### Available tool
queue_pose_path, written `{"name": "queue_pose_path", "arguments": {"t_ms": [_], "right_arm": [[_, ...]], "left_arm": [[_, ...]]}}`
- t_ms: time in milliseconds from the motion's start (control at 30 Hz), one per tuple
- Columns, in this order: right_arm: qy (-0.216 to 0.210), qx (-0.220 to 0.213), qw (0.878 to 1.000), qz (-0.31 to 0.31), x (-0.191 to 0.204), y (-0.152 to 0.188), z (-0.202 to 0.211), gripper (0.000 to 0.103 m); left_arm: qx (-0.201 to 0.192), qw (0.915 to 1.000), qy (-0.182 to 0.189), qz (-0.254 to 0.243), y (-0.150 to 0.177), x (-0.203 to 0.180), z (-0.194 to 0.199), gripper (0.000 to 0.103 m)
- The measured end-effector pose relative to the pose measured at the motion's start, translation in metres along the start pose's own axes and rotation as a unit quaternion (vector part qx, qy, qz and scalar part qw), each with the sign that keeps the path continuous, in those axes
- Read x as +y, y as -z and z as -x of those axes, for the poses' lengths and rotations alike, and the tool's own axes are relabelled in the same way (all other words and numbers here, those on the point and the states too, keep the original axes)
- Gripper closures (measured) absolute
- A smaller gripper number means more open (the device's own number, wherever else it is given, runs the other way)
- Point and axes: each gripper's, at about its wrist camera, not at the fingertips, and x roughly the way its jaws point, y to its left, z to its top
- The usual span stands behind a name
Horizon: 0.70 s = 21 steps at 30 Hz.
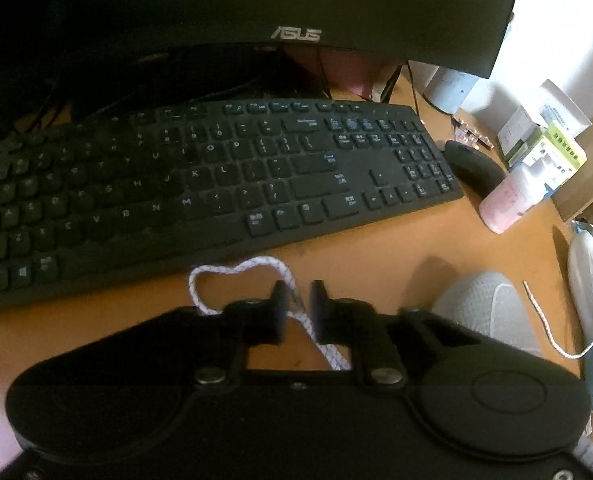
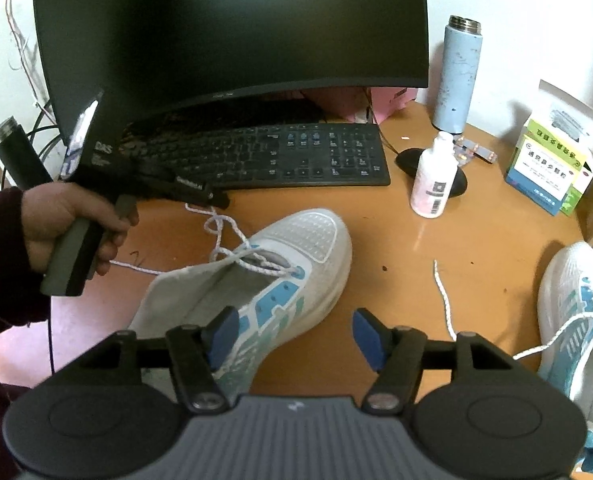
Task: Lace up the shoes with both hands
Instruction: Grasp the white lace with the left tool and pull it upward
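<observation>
While the left gripper pinches the limp white braided shoelace (slippery), the right gripper gapes empty.

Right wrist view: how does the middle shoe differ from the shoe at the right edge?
The middle shoe lies whole by the keyboard; the edge shoe sits at the right of the desk, cut off by the frame. The middle shoe's lace runs into the left gripper; the edge shoe's lace trails loose on the desk. Both are white with blue sides.
</observation>
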Motion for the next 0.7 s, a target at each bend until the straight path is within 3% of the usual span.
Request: {"name": "queue_pose_path", "arguments": {"t_ms": [267,433,500,700], "right_arm": [[-0.048,-0.044,0.998,0.018,0.011,-0.006,0.009,0.039],[-0.098,-0.099,0.989,0.045,0.024,-0.016,0.019,0.052],[-0.107,-0.115,0.986,0.051,0.028,-0.021,0.021,0.061],[-0.125,-0.151,0.979,0.057,0.038,-0.036,0.027,0.061]], "left_arm": [[-0.096,0.9922,0.079,0.003,-0.031,-0.012,0.104,0.100],[-0.132,0.9849,0.112,0.010,-0.038,-0.023,0.156,0.100],[-0.142,0.9821,0.123,0.008,-0.038,-0.030,0.174,0.100],[-0.142,0.9749,0.170,0.018,-0.040,-0.054,0.199,0.100]]}}
